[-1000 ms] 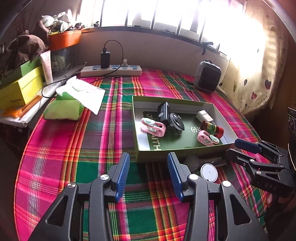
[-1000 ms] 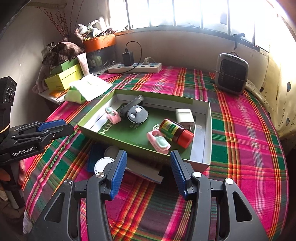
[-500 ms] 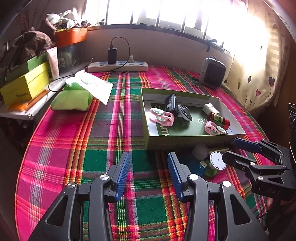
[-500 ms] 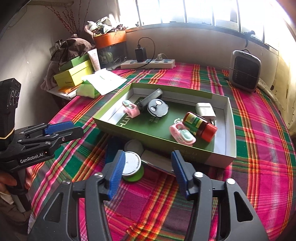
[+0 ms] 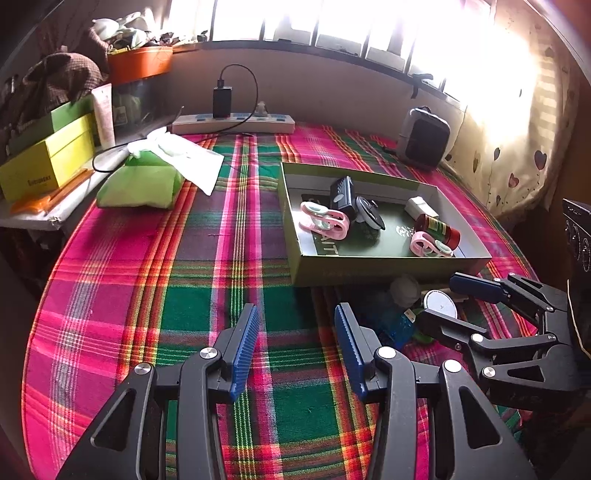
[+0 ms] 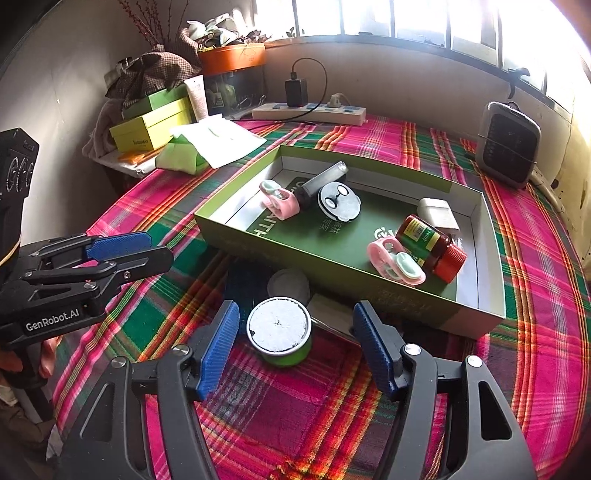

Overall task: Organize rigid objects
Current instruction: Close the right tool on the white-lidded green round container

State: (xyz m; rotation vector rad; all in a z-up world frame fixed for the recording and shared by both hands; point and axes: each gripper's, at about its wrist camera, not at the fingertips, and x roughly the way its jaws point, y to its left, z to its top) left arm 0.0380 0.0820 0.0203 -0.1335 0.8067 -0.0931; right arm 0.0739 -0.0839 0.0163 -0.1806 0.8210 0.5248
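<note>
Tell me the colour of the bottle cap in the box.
Red, on the bottle cap; clearest in the right wrist view.

My left gripper (image 5: 293,345) is a black plastic frame with triangular cut-outs and round silver screws at its pivots. Its fingers (image 5: 243,350) carry ribbed blue pads. My right gripper (image 6: 295,347) has the same build: black linkage arms, silver screws, ribbed blue pads. At the left edge of the right wrist view, the left gripper's side bears white lettering, "GenRobot.AI", under a black housing with round marks.

Sunlit barred window (image 6: 406,18), plaid tablecloth (image 5: 122,280)
</note>
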